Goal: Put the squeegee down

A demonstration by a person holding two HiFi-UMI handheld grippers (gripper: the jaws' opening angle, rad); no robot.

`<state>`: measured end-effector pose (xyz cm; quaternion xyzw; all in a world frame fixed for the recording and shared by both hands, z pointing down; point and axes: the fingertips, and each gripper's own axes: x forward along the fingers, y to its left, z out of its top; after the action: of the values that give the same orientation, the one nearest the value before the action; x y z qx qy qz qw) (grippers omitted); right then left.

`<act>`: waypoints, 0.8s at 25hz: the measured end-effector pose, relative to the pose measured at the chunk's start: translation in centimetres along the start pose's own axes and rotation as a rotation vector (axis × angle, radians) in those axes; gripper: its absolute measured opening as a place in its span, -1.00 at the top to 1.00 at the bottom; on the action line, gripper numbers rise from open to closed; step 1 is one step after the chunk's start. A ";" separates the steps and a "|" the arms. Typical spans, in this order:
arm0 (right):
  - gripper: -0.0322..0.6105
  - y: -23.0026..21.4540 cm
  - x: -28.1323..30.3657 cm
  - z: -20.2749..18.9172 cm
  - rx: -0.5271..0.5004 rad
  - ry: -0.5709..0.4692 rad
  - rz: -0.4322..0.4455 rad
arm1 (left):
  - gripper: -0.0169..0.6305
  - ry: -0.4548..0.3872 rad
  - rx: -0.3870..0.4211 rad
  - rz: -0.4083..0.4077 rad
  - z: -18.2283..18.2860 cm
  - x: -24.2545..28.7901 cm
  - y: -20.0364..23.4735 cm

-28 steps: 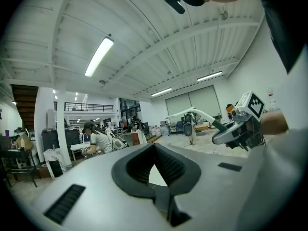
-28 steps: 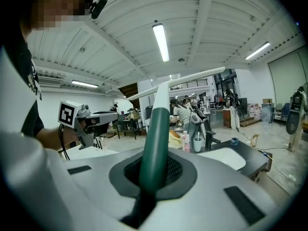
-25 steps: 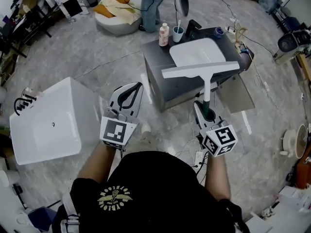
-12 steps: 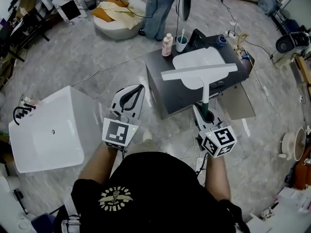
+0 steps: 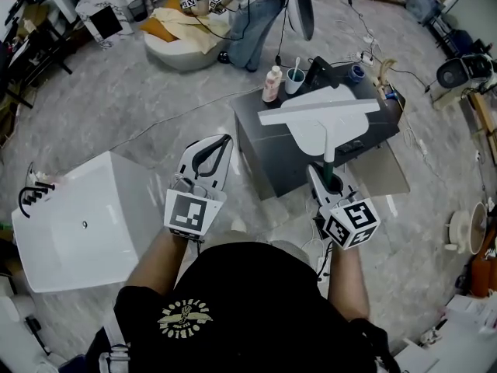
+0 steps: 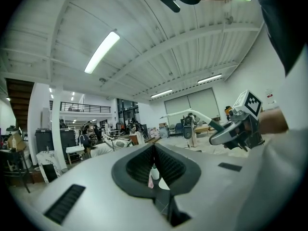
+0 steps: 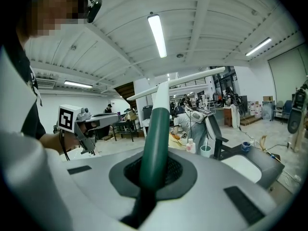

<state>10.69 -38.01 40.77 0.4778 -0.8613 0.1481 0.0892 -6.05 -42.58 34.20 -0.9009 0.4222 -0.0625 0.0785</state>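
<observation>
The squeegee has a long white blade [image 5: 318, 115] and a dark green handle [image 5: 328, 162]. My right gripper [image 5: 327, 179] is shut on that handle, and the blade stands crosswise above the white basin [image 5: 345, 99] of a grey sink unit [image 5: 268, 158]. In the right gripper view the green handle [image 7: 155, 134] runs up between the jaws to the blade [image 7: 180, 82]. My left gripper [image 5: 223, 140] hangs to the left of the unit, shut, with nothing between its jaws. The left gripper view shows the squeegee [image 6: 190, 113] and the right gripper [image 6: 231, 133] off to the right.
A pink bottle [image 5: 272, 84], a cup [image 5: 294, 76] and a black tap [image 5: 320, 68] stand at the basin's far edge. A white tub [image 5: 78, 224] lies on the floor at the left. A person in jeans [image 5: 252, 22] stands beyond, by a round cushion [image 5: 182, 37]. Cables trail across the floor.
Both grippers have been carried forward toward the sink unit, which now lies closer in the head view. The squeegee blade now hangs over the basin's near part. Neither grip has altered.
</observation>
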 end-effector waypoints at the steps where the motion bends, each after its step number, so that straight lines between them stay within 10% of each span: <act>1: 0.81 -0.1 0.5 -0.1 0.002 0.002 0.000 | 0.88 -0.002 0.000 0.000 -0.2 0.2 0.3; 20: 0.81 -6.2 9.7 -9.1 0.110 0.175 0.006 | 0.88 0.062 -0.013 0.035 -3.2 4.5 4.4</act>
<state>10.92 -45.76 53.25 0.4647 -0.8421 0.2365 0.1376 -7.00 -49.12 36.66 -0.8915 0.4406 -0.0863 0.0604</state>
